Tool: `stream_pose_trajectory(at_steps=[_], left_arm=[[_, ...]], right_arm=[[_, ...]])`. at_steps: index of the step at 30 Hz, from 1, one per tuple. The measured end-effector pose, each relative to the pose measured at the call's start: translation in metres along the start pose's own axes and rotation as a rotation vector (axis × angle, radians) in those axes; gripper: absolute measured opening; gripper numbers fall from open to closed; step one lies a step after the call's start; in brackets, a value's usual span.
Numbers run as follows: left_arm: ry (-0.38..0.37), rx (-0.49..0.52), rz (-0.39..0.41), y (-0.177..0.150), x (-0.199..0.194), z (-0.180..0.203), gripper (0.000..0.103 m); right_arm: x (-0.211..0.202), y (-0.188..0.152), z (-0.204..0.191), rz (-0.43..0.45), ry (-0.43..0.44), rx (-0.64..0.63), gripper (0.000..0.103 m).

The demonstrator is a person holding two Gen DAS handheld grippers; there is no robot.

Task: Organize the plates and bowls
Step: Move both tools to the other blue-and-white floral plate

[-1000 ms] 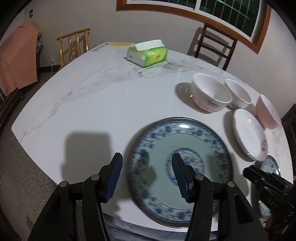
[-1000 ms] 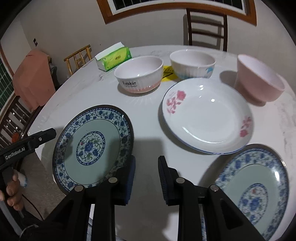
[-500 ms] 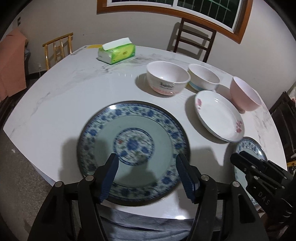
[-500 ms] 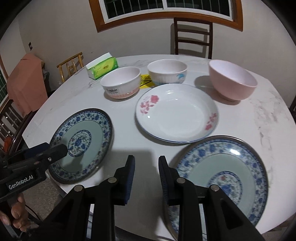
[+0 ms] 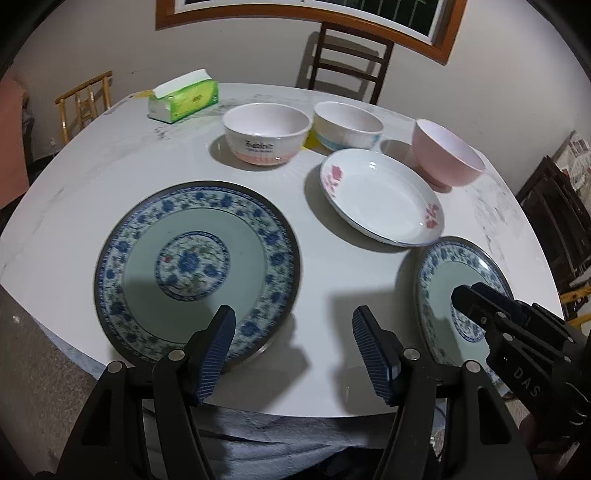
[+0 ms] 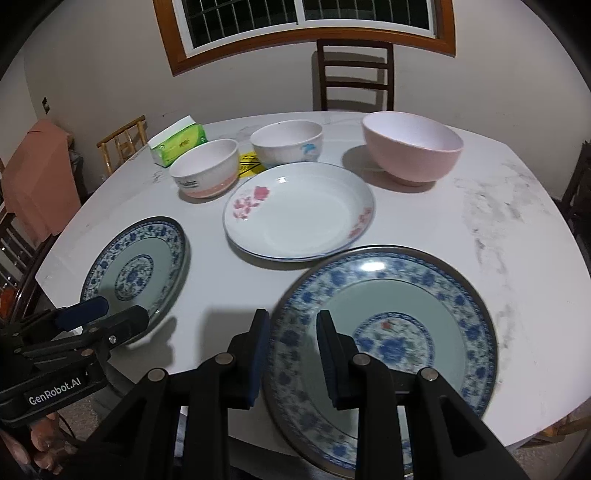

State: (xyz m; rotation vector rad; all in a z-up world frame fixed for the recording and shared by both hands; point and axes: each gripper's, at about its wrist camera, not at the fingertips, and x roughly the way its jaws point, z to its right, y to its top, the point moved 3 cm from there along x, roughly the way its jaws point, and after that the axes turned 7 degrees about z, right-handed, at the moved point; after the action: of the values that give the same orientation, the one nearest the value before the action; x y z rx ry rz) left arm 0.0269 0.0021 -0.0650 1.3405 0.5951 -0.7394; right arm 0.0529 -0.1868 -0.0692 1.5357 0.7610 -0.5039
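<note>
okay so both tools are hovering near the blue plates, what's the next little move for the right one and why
Probably ease the right tool forward and close on the near rim of the right blue plate: its open fingers already straddle that rim, and nothing is gripped yet.

a white marble-look table (image 5: 110,173) fills both views. near its far left edge sits a green and white tissue box (image 5: 183,96), and a yellow printed sticker or card (image 6: 249,165) lies flat on the tabletop. a dark wooden chair (image 6: 354,74) stands at the far side against the wall, under a wood-framed barred window (image 6: 303,22). a light bamboo-style chair (image 6: 123,144) stands at the left, with a salmon-pink cloth (image 6: 35,177) draped over something beside it.
</note>
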Motion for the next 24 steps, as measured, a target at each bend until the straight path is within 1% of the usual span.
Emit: stream_pose_trajectory(at_steps=[9,17,21,24], left_arm=[[-0.023,0.024,-0.019,-0.007,0.006,0.019,0.062],[-0.047,0.037,-0.041,-0.01,0.012,0.032,0.062],[-0.069,0.04,-0.05,-0.012,0.014,0.037,0.062],[-0.099,0.042,-0.057,-0.012,0.015,0.043,0.062]], right_arm=[[-0.01,-0.003,0.024,0.012,-0.034,0.022,0.027],[-0.014,-0.007,0.047,0.014,-0.046,0.048,0.027],[-0.019,-0.009,0.063,0.029,-0.026,0.07,0.027],[-0.025,-0.01,0.081,0.043,-0.019,0.082,0.027]])
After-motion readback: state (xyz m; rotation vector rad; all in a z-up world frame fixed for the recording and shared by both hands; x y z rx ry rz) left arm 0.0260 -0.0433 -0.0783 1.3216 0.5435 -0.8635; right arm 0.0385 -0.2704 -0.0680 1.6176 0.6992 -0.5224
